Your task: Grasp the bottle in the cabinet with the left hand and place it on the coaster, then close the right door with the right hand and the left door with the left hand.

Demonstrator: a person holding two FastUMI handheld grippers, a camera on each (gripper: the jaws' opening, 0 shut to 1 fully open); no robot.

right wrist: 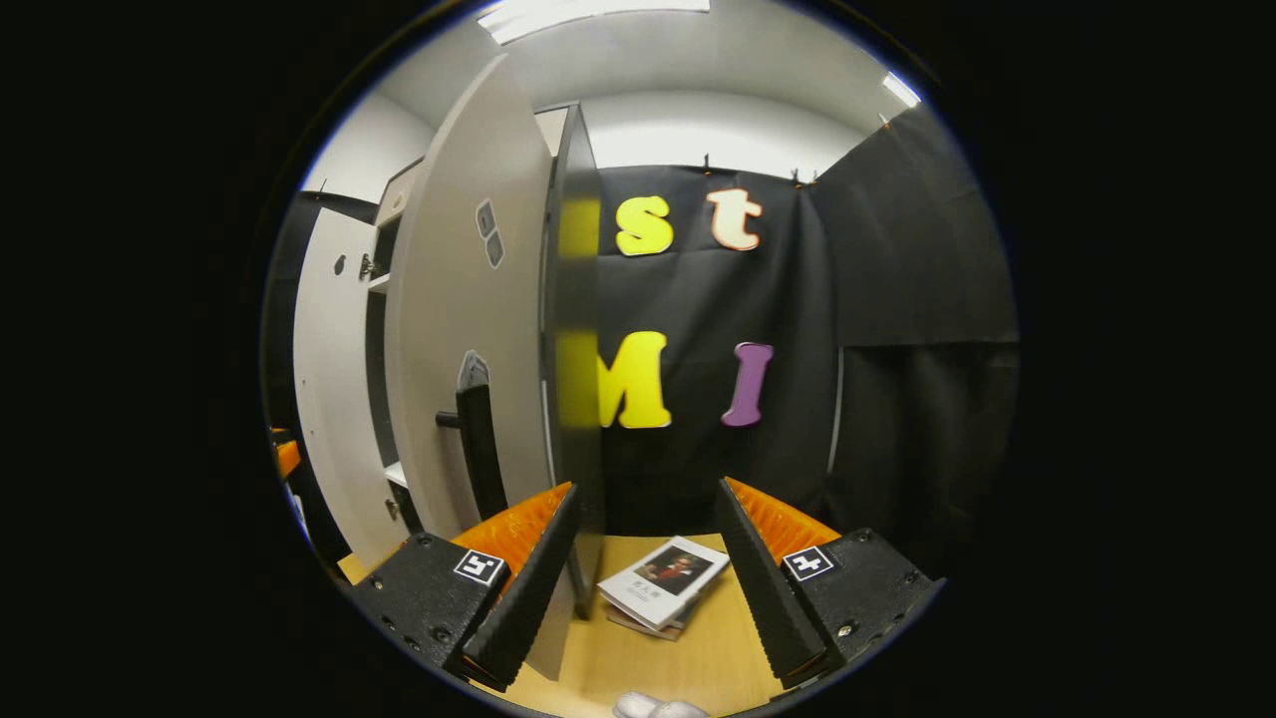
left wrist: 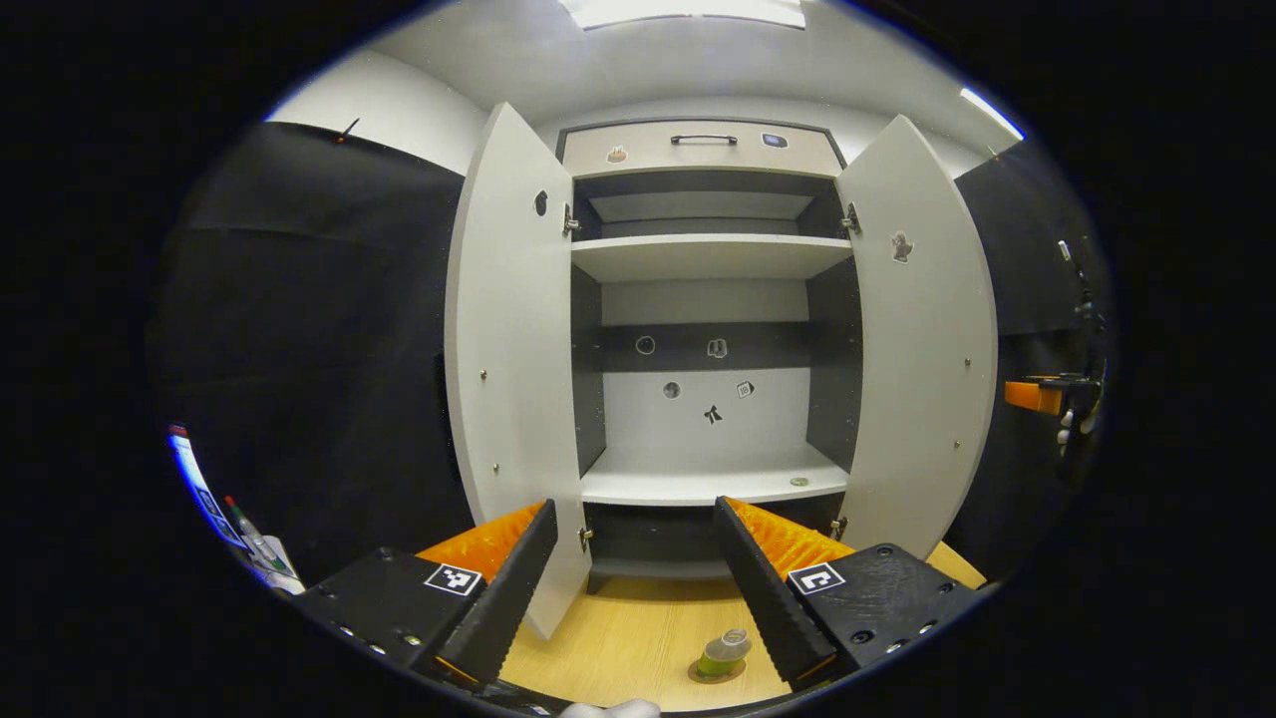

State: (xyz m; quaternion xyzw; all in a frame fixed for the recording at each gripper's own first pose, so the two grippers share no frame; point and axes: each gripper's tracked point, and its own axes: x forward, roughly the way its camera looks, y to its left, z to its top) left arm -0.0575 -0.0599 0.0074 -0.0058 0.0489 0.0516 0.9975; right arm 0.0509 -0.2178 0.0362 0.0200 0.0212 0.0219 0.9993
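In the left gripper view the bottle (left wrist: 724,653) sits at the bottom centre of the frame on the round coaster (left wrist: 714,673), on the wooden counter (left wrist: 638,638). It is small with green contents and a clear cap; its long axis looks roughly upright, the cap leaning slightly toward the upper right, though the fisheye bend makes the tilt hard to judge. The left claw (left wrist: 638,598) hangs above it with its two fingers spread wide apart and nothing between them; the bottle lies just inside the right-hand finger in the frame, apart from it.

Filling the middle of that view, the cabinet (left wrist: 708,329) stands open, the left door (left wrist: 508,349) and the right door (left wrist: 922,339) both swung outward. Its shelves are bare apart from a small round thing (left wrist: 799,482) on the lower shelf near the right, too small to identify. Small stickers dot the back panel, and a drawer (left wrist: 703,148) with a dark handle runs across the top. At the far right edge part of an orange and black gripper (left wrist: 1047,396) shows, mostly cut off.

In the right gripper view the right claw (right wrist: 643,588) is likewise spread, holding nothing. The right door's edge (right wrist: 573,329) rises just inside the left-hand finger in the frame, with a dark handle (right wrist: 478,449) on its face left of centre. A booklet (right wrist: 663,583) lies flat on the counter between the fingers, another partly hidden under it.
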